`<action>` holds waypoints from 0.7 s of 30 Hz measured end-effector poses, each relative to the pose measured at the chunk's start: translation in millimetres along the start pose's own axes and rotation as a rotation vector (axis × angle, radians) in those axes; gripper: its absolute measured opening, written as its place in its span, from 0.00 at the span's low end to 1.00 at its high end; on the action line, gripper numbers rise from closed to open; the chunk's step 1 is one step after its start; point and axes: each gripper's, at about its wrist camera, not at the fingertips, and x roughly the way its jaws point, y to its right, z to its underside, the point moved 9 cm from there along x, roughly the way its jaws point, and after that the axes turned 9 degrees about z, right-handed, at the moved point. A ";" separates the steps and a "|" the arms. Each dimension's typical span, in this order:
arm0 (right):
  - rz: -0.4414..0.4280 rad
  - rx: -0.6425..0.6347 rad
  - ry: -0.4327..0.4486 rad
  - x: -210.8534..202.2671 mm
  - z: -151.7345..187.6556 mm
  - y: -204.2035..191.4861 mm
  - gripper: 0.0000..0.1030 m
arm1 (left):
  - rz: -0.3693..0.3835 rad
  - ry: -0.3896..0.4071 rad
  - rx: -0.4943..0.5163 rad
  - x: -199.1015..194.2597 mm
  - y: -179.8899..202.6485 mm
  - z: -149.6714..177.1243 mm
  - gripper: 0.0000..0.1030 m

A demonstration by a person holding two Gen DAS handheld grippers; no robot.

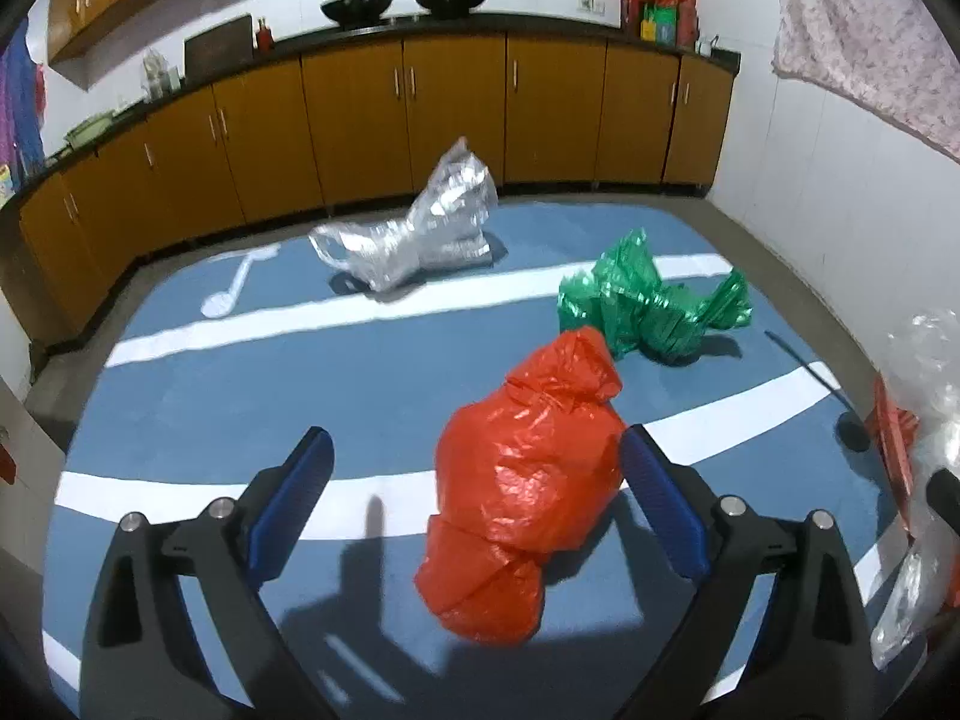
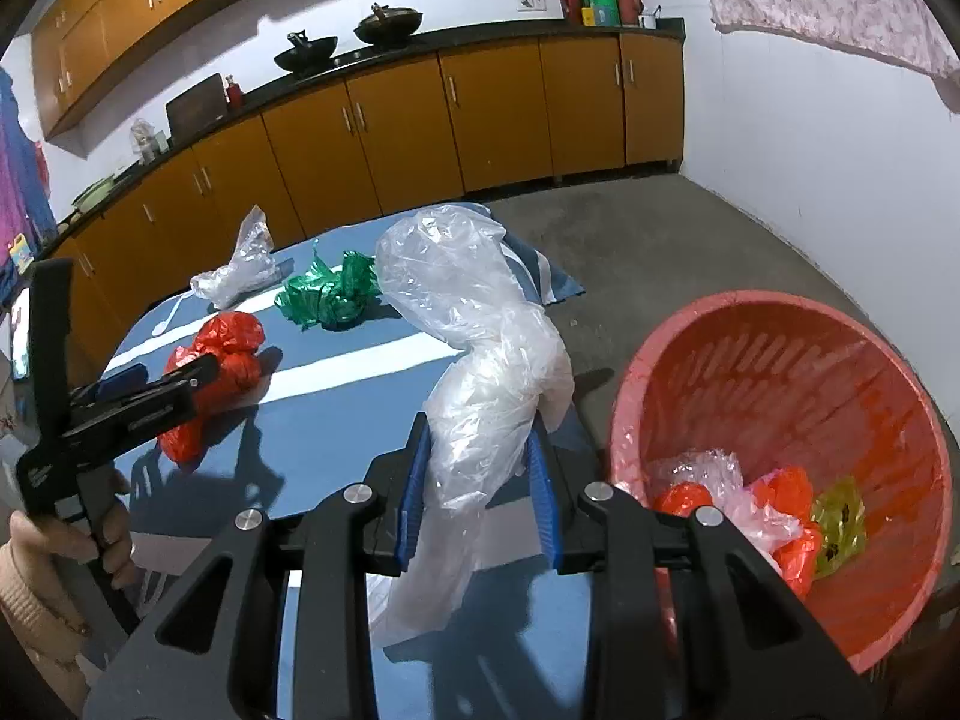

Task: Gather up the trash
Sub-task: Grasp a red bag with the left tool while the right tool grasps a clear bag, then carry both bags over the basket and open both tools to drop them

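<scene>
My right gripper (image 2: 483, 468) is shut on a clear plastic bag (image 2: 474, 330) and holds it above the blue mat, left of the red basket (image 2: 774, 372). The basket holds several crumpled bags. My left gripper (image 1: 477, 468) is open around a red plastic bag (image 1: 528, 480) that lies on the mat; it also shows in the right wrist view (image 2: 174, 378) at that red bag (image 2: 234, 348). A green bag (image 1: 648, 300) (image 2: 327, 294) and a second clear bag (image 1: 414, 234) (image 2: 240, 270) lie farther back on the mat.
The blue mat with white stripes (image 1: 240, 396) covers a grey floor. Orange cabinets (image 1: 360, 120) under a dark counter line the back and left. A white wall (image 2: 810, 150) and hanging cloth (image 1: 864, 36) stand to the right.
</scene>
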 end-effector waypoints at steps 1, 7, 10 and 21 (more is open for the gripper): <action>0.000 -0.001 -0.001 1.0 0.7 0.2 0.31 | 0.014 -0.009 -0.006 4.1 0.6 1.1 0.85; -0.009 0.002 -0.005 3.1 2.3 1.2 0.31 | 0.064 -0.030 0.017 11.6 9.6 5.2 0.55; -0.013 0.000 -0.004 1.7 2.8 -0.9 0.31 | 0.073 -0.026 0.027 10.9 11.6 5.3 0.49; 0.022 -0.015 0.029 -11.2 -1.9 5.9 0.31 | 0.074 0.031 0.023 -25.1 16.9 2.3 0.47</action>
